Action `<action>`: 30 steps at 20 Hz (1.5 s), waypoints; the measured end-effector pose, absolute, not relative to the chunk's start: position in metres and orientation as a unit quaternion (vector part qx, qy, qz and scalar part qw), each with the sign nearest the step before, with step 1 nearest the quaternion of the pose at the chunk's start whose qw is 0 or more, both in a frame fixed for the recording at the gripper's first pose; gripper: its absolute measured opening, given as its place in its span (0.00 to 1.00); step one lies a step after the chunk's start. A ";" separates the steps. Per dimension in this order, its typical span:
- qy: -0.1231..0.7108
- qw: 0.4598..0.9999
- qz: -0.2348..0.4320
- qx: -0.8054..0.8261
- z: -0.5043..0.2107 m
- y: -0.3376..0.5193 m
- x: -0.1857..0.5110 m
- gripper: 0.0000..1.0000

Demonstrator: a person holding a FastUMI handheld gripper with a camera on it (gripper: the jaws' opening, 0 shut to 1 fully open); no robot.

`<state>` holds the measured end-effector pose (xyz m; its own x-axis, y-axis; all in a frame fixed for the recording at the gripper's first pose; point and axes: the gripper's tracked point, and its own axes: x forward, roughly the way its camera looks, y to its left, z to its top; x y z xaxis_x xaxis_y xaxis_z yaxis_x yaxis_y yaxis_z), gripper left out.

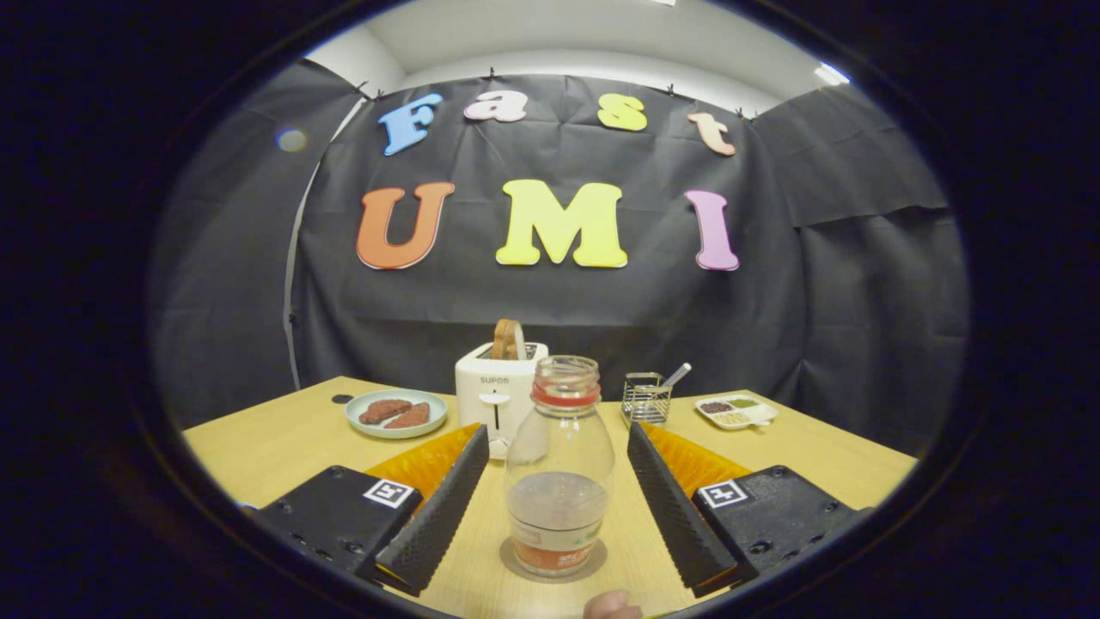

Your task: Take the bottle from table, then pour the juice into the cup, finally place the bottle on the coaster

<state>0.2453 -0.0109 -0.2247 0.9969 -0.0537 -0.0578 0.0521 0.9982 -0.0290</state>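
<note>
A clear glass bottle (559, 468) stands upright on the wooden table (275, 447). Its mouth is uncapped, with a red ring at the neck, and a little pale liquid sits in its lower part above an orange label. Under its base a round grey coaster (595, 560) shows as a thin rim. My gripper (557, 432) is open, and the bottle stands between its two black ribbed fingers (434, 516). There is a gap on each side, and neither finger touches the glass.
Beyond the bottle stands a white toaster (494, 395) with a bread slice in it. Left of it is a pale plate (395, 414) with two brown pieces. To the right are a wire holder (646, 397) and a white divided dish (737, 411). A person's fingertip (612, 604) shows near me.
</note>
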 end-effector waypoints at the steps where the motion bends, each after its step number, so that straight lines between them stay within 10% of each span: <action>1: 0.028 0.999 -0.026 -0.006 -0.218 -0.011 0.240 1.00; 30: 0.011 1.000 0.005 0.023 -0.036 -0.002 0.077 1.00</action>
<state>0.0774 -0.0021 -0.0365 0.9997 0.0095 -0.0224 -0.0085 0.9989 0.0459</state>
